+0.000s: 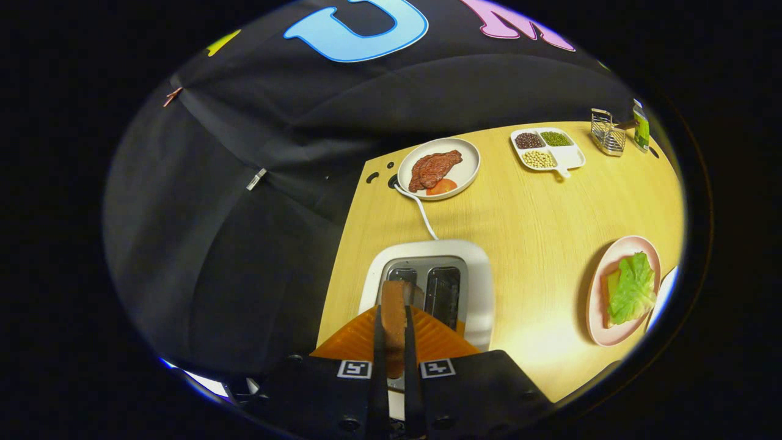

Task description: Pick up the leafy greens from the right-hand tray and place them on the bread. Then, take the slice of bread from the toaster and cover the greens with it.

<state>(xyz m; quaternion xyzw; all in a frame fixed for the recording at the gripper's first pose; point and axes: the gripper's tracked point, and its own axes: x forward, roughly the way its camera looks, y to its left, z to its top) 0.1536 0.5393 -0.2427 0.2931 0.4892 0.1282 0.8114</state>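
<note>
My gripper clamped on a bread slice above the white toaster, leafy greens on bread on pink plate rightward, wooden table.

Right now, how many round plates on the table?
2: white round plate with meat beyond the white toaster; pink round plate with greens to its right. Gripper shut on bread slice.

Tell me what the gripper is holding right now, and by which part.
The gripper is shut on the slice of bread, its fingers pressing the two flat faces near the lower end, with the slice standing on edge above the toaster.
</note>
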